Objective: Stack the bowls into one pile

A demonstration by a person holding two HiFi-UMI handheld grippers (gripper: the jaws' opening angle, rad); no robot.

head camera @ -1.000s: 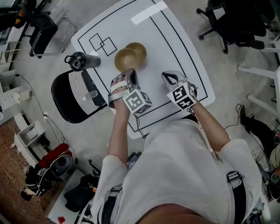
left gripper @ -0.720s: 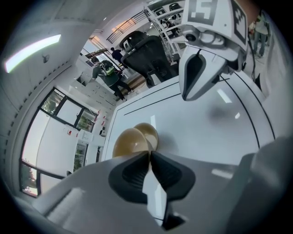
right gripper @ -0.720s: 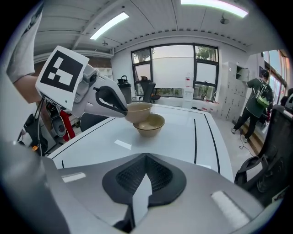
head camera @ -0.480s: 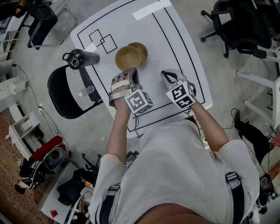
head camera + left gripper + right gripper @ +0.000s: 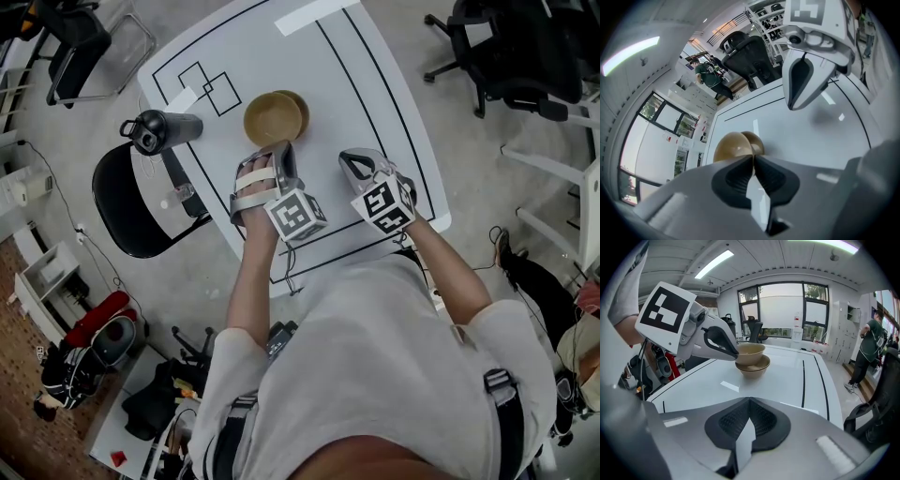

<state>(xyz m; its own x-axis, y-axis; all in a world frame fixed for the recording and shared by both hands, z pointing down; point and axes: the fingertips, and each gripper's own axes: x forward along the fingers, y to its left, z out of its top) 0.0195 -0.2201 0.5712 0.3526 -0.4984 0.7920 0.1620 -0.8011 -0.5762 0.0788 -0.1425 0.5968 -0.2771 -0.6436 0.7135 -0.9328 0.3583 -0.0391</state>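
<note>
Two tan bowls sit nested in one pile on the white table; the upper bowl rests slightly off-centre in the lower one. My left gripper is just in front of the pile, jaws shut and holding nothing, its tip close to the upper bowl's rim. The bowls show right past its shut pads. My right gripper hovers to the right, well apart from the pile, also shut and empty. The left gripper appears beside the bowls in the right gripper view.
A black bottle lies at the table's left edge, over a black chair. Black lines and two overlapping squares mark the tabletop. A white tape strip lies at the far edge. An office chair stands at the right.
The two bowls overlap more than one second ago, as the head view shifted a little. Both grippers stay shut in nearly the same places.
</note>
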